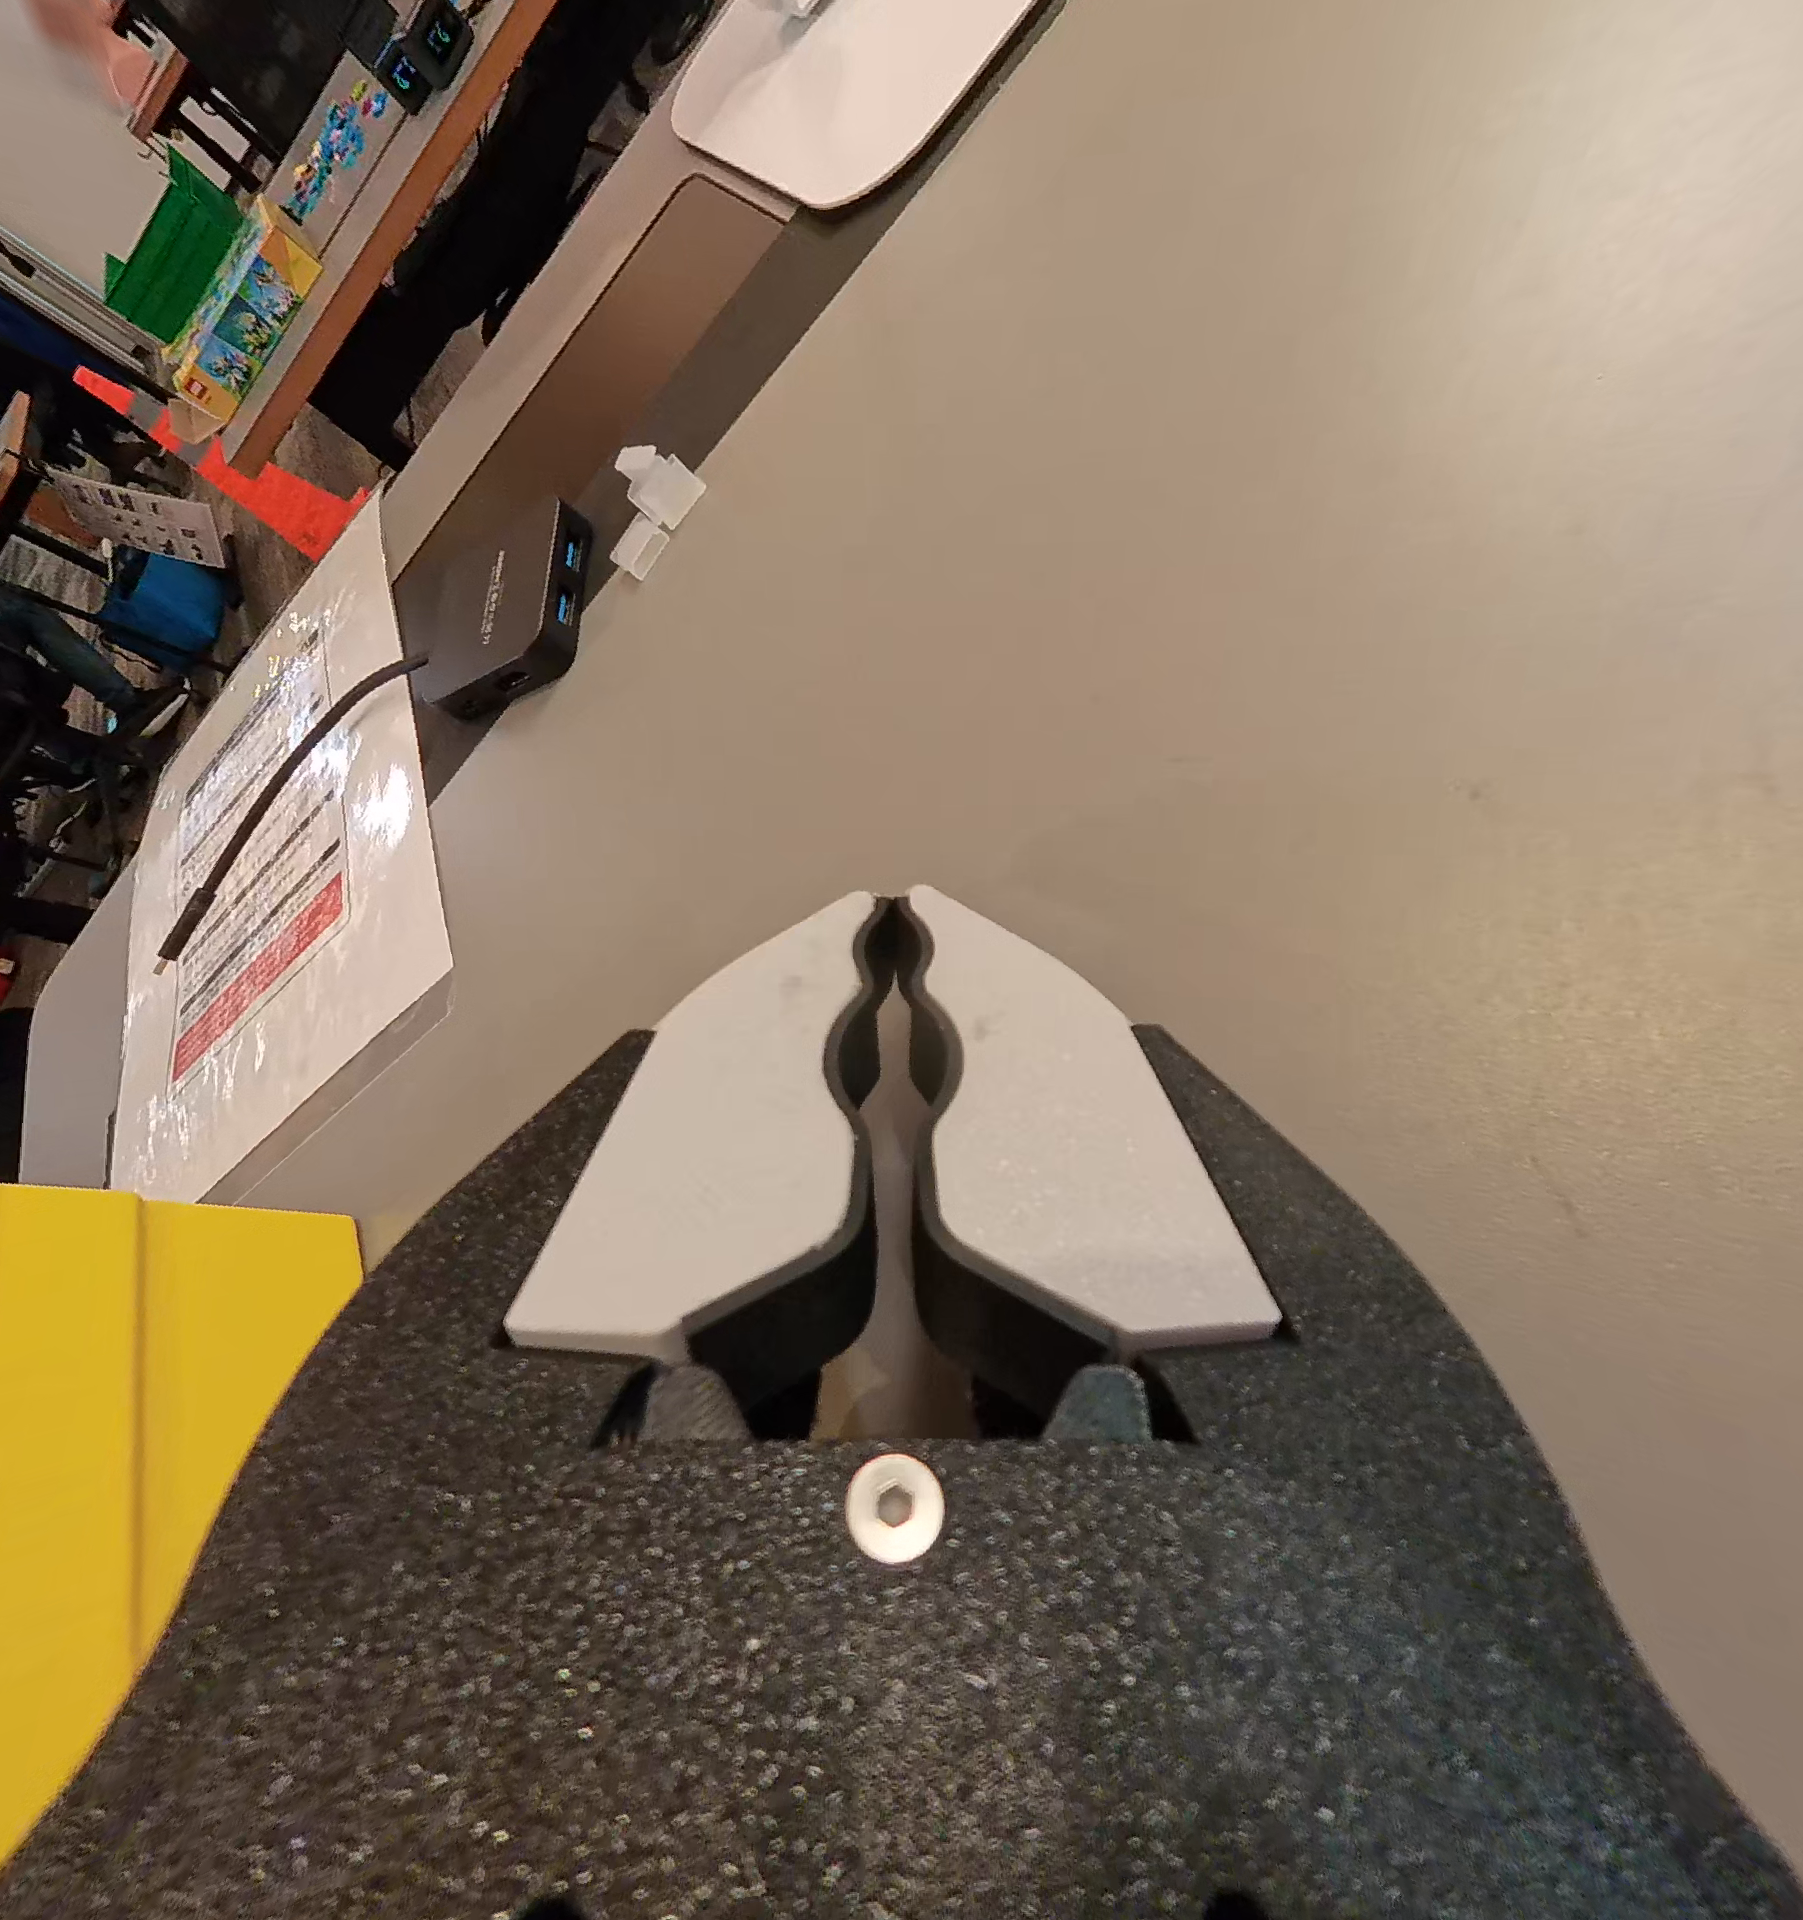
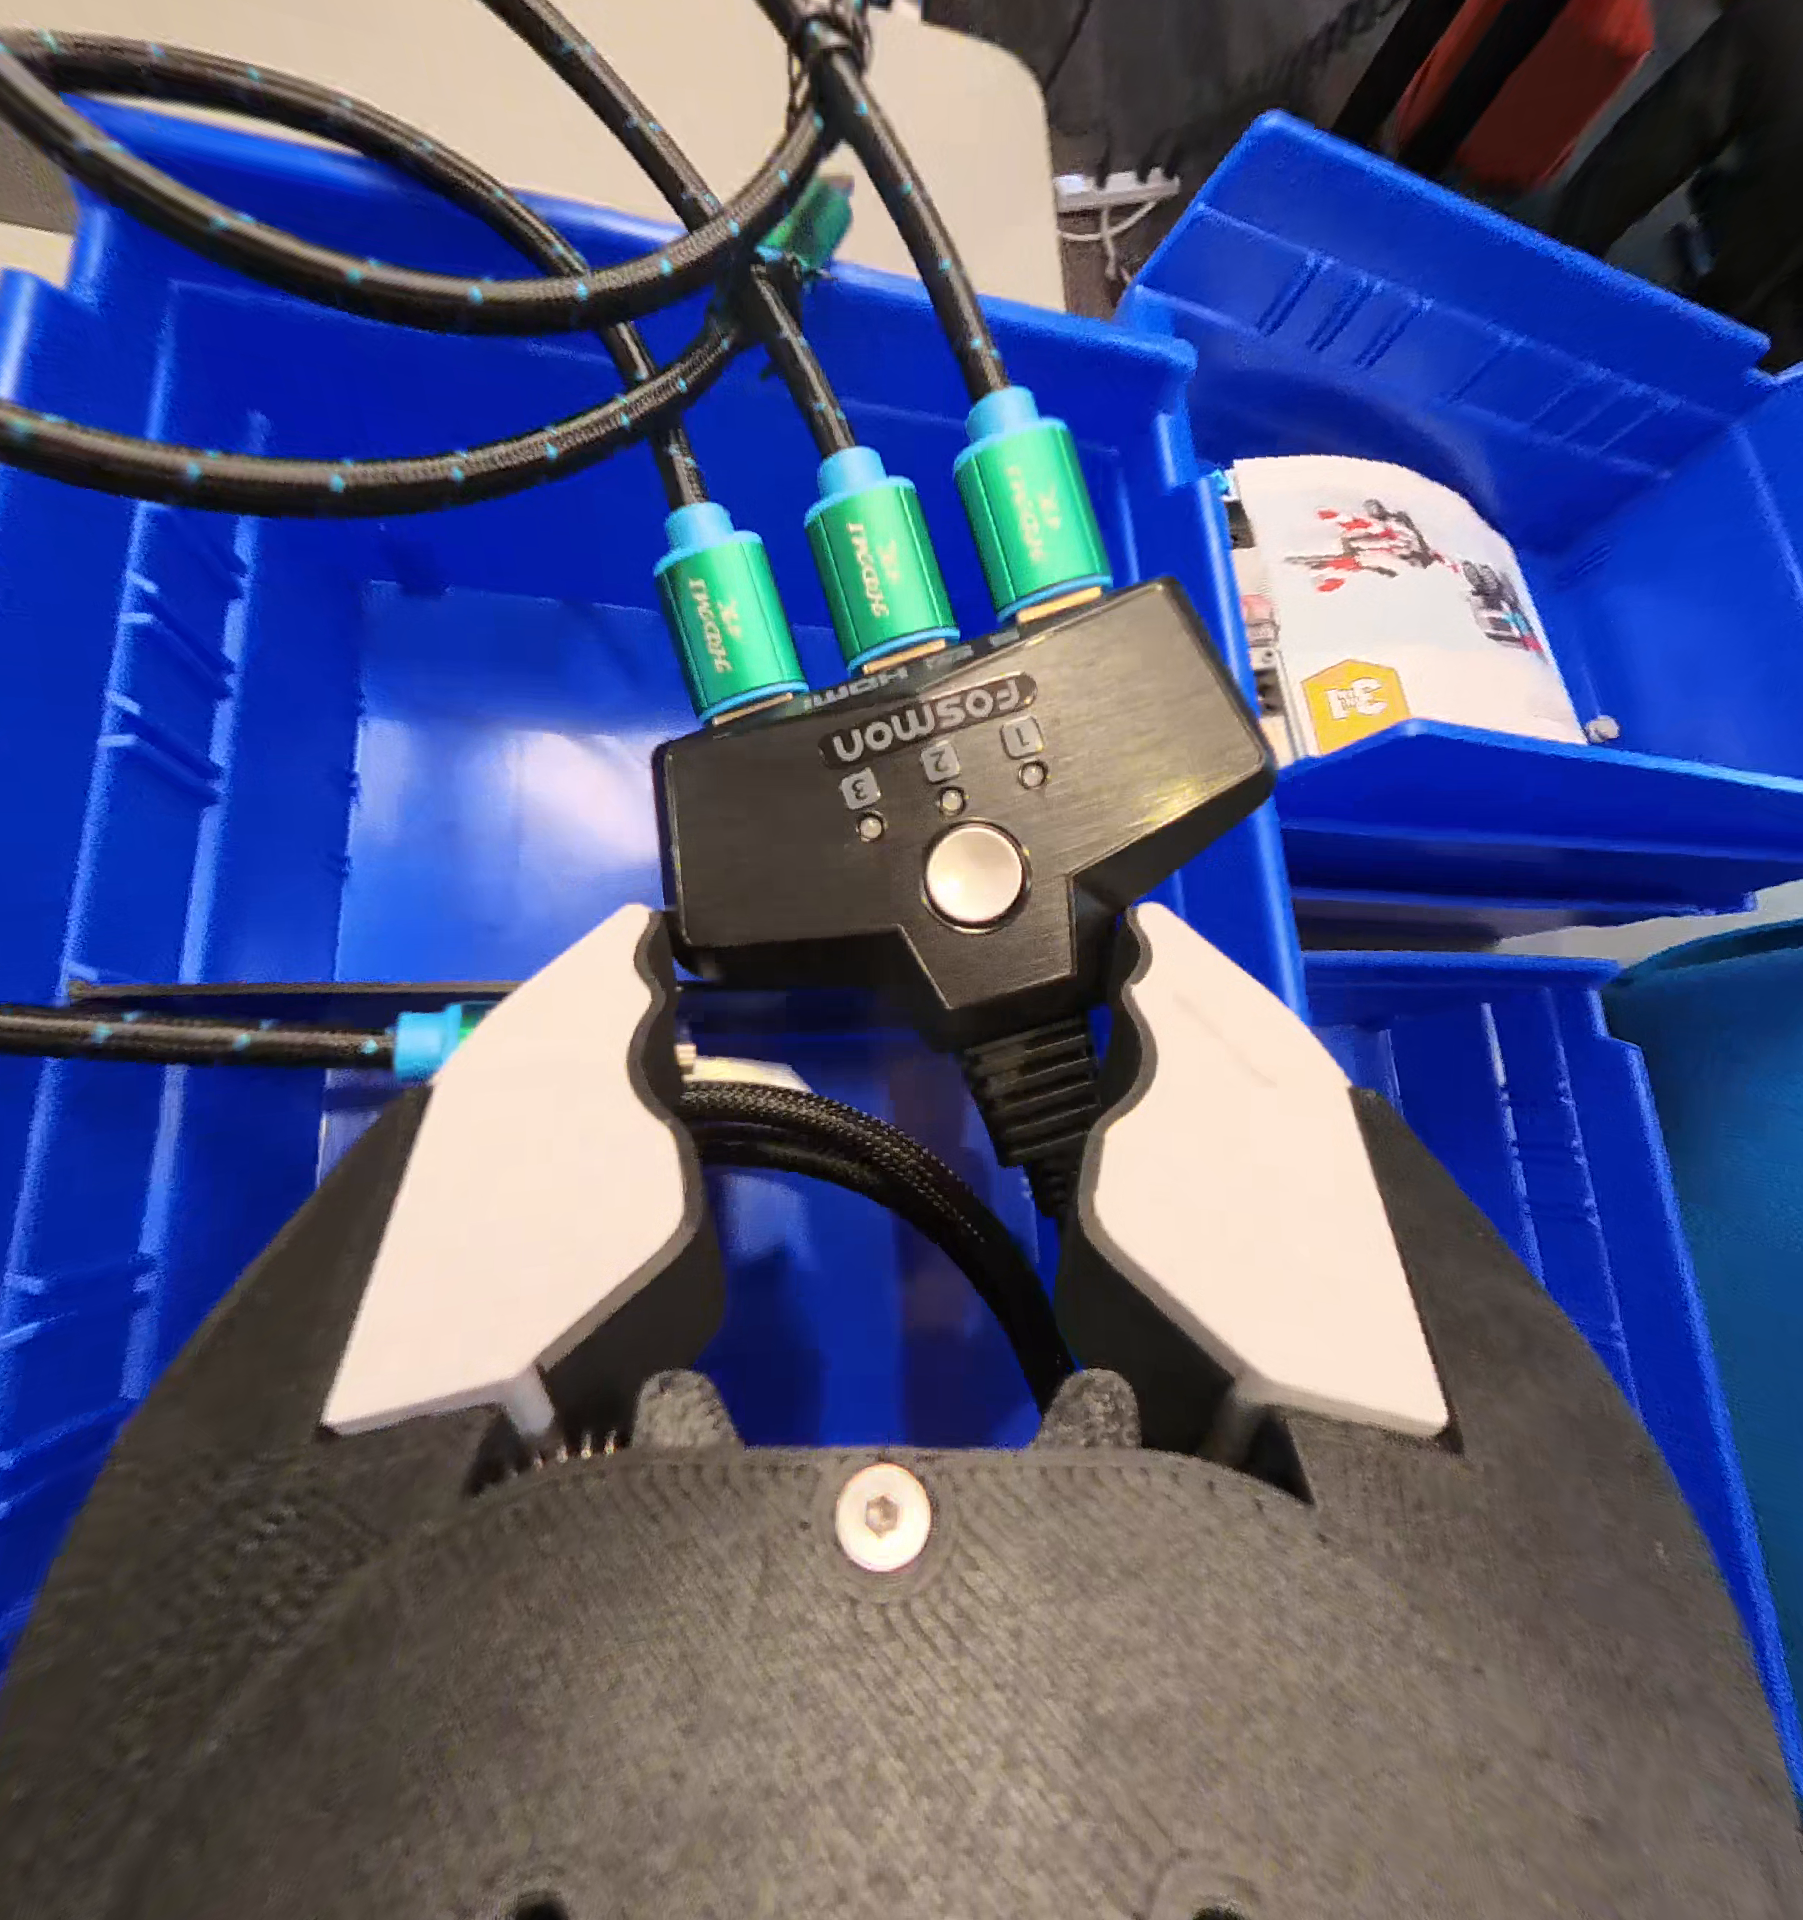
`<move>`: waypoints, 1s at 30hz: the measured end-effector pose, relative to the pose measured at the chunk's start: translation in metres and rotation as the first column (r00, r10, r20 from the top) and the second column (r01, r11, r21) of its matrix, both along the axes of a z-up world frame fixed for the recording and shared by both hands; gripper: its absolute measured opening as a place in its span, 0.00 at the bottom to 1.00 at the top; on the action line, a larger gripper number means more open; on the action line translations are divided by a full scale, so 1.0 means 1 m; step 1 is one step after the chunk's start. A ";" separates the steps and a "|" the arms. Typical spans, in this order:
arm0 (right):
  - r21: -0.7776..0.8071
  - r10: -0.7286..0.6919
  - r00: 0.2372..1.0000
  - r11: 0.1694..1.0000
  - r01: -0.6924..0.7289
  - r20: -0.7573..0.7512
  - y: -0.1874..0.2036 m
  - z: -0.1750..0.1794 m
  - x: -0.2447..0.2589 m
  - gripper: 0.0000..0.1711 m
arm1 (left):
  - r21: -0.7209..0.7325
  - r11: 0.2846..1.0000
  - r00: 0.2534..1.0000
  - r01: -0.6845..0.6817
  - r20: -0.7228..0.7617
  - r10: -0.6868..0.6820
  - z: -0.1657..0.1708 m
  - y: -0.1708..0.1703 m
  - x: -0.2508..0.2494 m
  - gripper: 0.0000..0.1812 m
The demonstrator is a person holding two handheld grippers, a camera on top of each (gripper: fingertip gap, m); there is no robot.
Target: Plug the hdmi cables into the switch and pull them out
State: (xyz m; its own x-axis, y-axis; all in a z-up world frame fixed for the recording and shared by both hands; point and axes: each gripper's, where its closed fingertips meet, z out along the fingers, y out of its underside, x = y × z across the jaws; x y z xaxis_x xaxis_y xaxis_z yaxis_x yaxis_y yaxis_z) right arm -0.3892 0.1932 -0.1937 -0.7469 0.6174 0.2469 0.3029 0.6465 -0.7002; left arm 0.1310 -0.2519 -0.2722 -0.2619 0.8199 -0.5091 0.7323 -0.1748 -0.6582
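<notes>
Desk (image 1: 1292,520): wide pale surface, bare ahead and to the right of the left claw (image 1: 892,902), so plenty of open room there. Its far edge runs diagonally up the left of the left wrist view; a laminated sheet (image 1: 284,862) lies along that edge, a yellow bin (image 1: 97,1507) sits at the near left corner.

Blue bin (image 2: 201,727): large, fills most of the right wrist view, walls close on both sides of the right claw (image 2: 881,925). A second blue bin (image 2: 1499,343) sits just beside it to the right, holding a printed booklet (image 2: 1396,603).

Switch (image 2: 959,800): black, held above the big bin's floor. Right claw is clenched on its narrow tail end, one finger each side, the switch's own braided lead running back between the fingers.

HDMI cables (image 2: 357,281): black braided, looping over the bin's far rim. Three green plugs (image 2: 876,571) sit side by side in the switch's far edge, all seated. A fourth cable end (image 2: 253,1034) lies loose at left, partly hidden behind the claw finger.

Left claw: clenched on nothing, tips touching, over bare desk.

Only the left wrist view shows a small grey hub (image 1: 502,623) near the desk's far edge with a thin dark lead (image 1: 273,800) across the sheet, and small white blocks (image 1: 658,509) just beside it. Neither view shows the other claw.
</notes>
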 end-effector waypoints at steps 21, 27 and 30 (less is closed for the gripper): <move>0.041 0.245 0.900 0.968 -0.248 -0.360 0.000 0.084 0.097 0.42 | 0.003 1.000 0.996 0.007 -0.087 -0.007 0.018 0.028 0.008 0.00; -0.023 0.366 0.901 0.924 -0.381 -0.233 0.002 0.064 0.147 0.42 | 0.116 0.991 0.975 -0.061 -0.205 0.084 0.027 0.072 0.060 0.06; -0.111 0.443 0.886 0.882 -0.458 -0.138 0.004 0.051 0.178 0.42 | 0.165 0.978 0.939 -0.132 -0.297 0.176 0.035 0.095 0.100 0.10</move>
